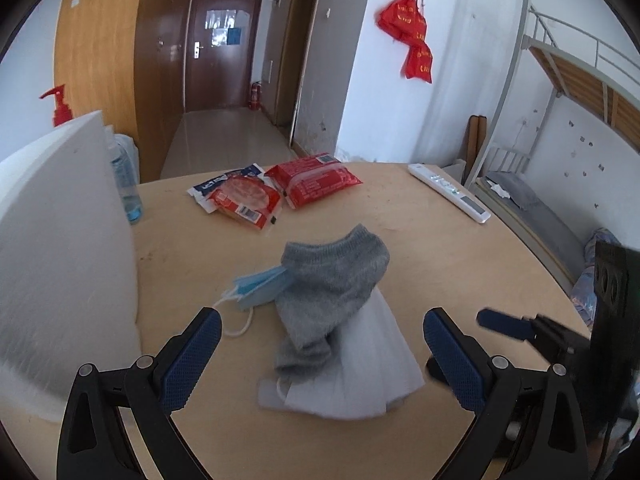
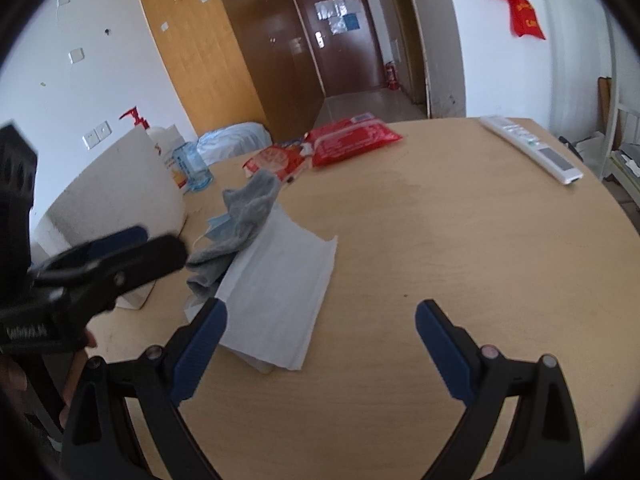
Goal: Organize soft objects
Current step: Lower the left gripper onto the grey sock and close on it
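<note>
Soft pile flanked by two empty, wide-open grippers on a wooden table.

Straight ahead of the left gripper, a grey sock is draped over a blue face mask and a white folded cloth; a white foam block stands at its left, and two red snack packets and a remote are seen beyond. The right gripper is held open beside the cloth's edge, nothing gripped; whether its left finger touches the cloth cannot be told.

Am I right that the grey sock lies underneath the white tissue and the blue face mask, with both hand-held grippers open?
Not quite: the grey sock lies on top of the white tissue and blue face mask, as the left wrist view shows. Both the left hand-held gripper and the right hand-held gripper are open.
</note>
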`<state>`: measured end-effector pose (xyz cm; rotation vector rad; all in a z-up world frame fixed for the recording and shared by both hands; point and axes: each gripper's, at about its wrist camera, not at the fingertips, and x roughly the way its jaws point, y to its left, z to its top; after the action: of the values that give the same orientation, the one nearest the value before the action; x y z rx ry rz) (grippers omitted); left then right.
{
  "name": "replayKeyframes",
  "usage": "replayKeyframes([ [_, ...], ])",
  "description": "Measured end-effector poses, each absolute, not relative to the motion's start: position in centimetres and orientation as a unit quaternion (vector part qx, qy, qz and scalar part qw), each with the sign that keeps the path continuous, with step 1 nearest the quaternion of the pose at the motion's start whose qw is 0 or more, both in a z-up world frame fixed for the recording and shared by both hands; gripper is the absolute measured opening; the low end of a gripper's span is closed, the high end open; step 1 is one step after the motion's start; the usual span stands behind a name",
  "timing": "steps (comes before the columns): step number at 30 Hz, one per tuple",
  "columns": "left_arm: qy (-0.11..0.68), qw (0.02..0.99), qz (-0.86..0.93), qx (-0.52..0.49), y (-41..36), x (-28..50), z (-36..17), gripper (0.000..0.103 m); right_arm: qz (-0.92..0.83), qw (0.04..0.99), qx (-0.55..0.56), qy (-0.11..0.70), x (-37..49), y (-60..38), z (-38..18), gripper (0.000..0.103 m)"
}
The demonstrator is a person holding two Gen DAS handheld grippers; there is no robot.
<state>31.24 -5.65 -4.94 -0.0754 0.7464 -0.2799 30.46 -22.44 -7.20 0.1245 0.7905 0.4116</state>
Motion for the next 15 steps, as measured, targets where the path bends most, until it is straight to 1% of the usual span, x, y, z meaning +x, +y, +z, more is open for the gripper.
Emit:
replayKeyframes([
  [2, 0.369, 0.919, -0.136, -0.035, -6.0, 32.1, -5.1, 0.097, 0.205, 0.897, 0.058, 0.387, 30.7, -22.2, -7.4, 0.097],
  [3, 0.373, 0.917, -0.136, -0.036, -6.1, 32.5, -5.2, 0.093, 0.208, 0.896, 0.059, 0.389, 30.8, -22.1, -7.5, 0.097],
  [6, 0.382, 0.912, -0.143, -0.032, -6.6, 33.5, -5.7, 0.089, 0.214, 0.892, 0.061, 0.394, 31.0, -21.9, -7.7, 0.097],
  [8, 0.386, 0.912, -0.138, -0.022, -7.0, 34.0, -6.2, 0.082, 0.219, 0.889, 0.065, 0.397, 31.0, -22.0, -7.9, 0.097],
  [11, 0.393, 0.909, -0.138, -0.024, -7.1, 34.6, -6.9, 0.076, 0.224, 0.885, 0.074, 0.401, 31.1, -22.2, -8.1, 0.097],
  [13, 0.398, 0.907, -0.139, -0.023, -7.2, 34.9, -7.3, 0.064, 0.223, 0.883, 0.08, 0.405, 31.4, -22.2, -8.2, 0.097],
  [14, 0.403, 0.905, -0.139, -0.019, -7.4, 35.1, -7.6, 0.061, 0.223, 0.882, 0.08, 0.406, 31.5, -22.2, -8.3, 0.097],
  [15, 0.407, 0.902, -0.141, -0.016, -7.5, 35.3, -7.8, 0.056, 0.224, 0.881, 0.08, 0.408, 31.5, -22.2, -8.3, 0.097],
])
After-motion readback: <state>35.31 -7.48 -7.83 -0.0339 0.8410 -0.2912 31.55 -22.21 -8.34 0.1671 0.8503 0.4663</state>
